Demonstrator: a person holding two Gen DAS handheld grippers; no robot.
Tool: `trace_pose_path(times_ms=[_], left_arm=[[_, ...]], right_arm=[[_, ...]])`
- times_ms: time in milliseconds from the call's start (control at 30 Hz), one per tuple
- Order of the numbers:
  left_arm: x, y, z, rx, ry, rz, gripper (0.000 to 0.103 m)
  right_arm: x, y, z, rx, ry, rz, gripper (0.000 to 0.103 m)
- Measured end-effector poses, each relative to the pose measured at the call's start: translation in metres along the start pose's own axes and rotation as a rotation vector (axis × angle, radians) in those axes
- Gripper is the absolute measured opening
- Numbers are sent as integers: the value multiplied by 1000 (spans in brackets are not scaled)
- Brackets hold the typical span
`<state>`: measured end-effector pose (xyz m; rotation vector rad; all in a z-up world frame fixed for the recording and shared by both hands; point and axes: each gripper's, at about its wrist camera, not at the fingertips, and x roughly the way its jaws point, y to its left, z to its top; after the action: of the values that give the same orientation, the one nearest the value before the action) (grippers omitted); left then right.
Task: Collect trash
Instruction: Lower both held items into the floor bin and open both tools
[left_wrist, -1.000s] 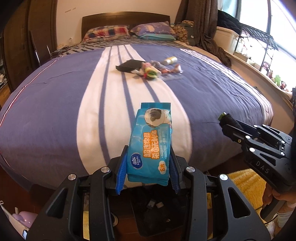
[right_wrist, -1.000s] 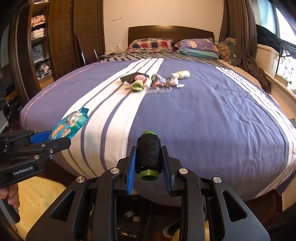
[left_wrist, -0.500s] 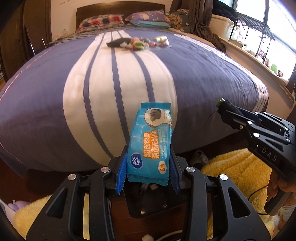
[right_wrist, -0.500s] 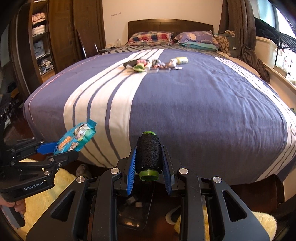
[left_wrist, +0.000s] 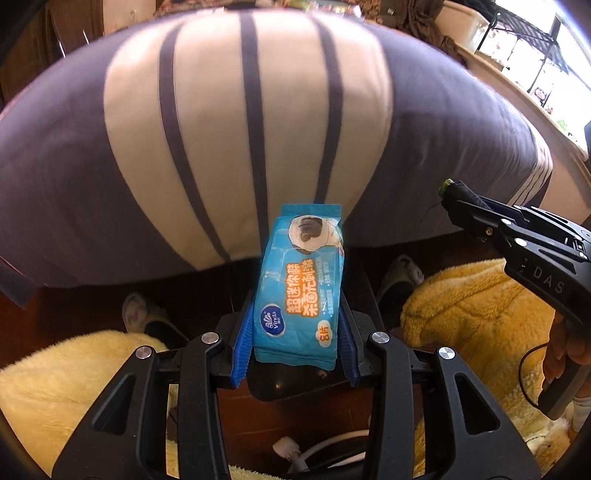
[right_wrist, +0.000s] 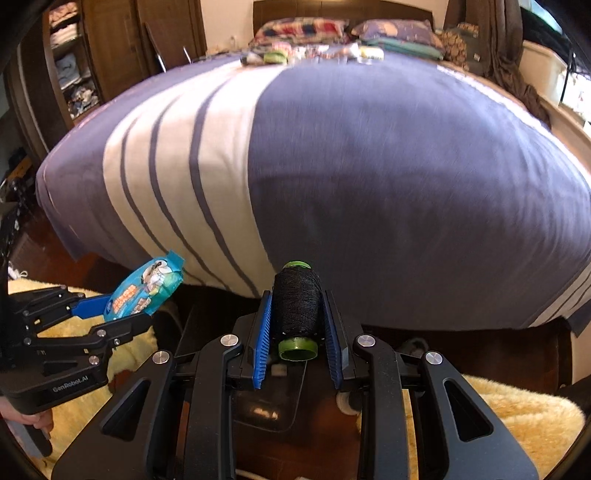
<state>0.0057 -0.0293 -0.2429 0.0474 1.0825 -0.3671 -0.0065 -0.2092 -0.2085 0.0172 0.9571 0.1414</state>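
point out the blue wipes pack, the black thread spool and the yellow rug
blue wipes pack (left_wrist: 299, 295), left wrist view, middle of its printed front
black thread spool (right_wrist: 296, 301), right wrist view, its wound black thread
yellow rug (left_wrist: 476, 317), left wrist view, fluffy pile at the right

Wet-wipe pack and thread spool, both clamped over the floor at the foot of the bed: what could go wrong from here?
1. The left hand-held gripper pinches only the lower end of the wet-wipe pack; the soft pack may sag or slip out.
2. The black thread spool is round, held at its sides by the right hand-held gripper; it could roll free onto the yellow rug.
3. More litter remains far up the bed.
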Motion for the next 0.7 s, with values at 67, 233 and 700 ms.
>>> trace_pose_path(times_ms=[67, 233, 700], left_arm=[[11, 3, -4, -8, 28, -8, 38], [42, 5, -11, -1, 109, -23, 38], [91, 5, -18, -14, 256, -49, 38]], right_arm=[[10, -1, -4, 9, 30, 9, 27], [41, -4, -15, 38, 125, 41, 27], [99, 13, -26, 17, 311, 108, 27]])
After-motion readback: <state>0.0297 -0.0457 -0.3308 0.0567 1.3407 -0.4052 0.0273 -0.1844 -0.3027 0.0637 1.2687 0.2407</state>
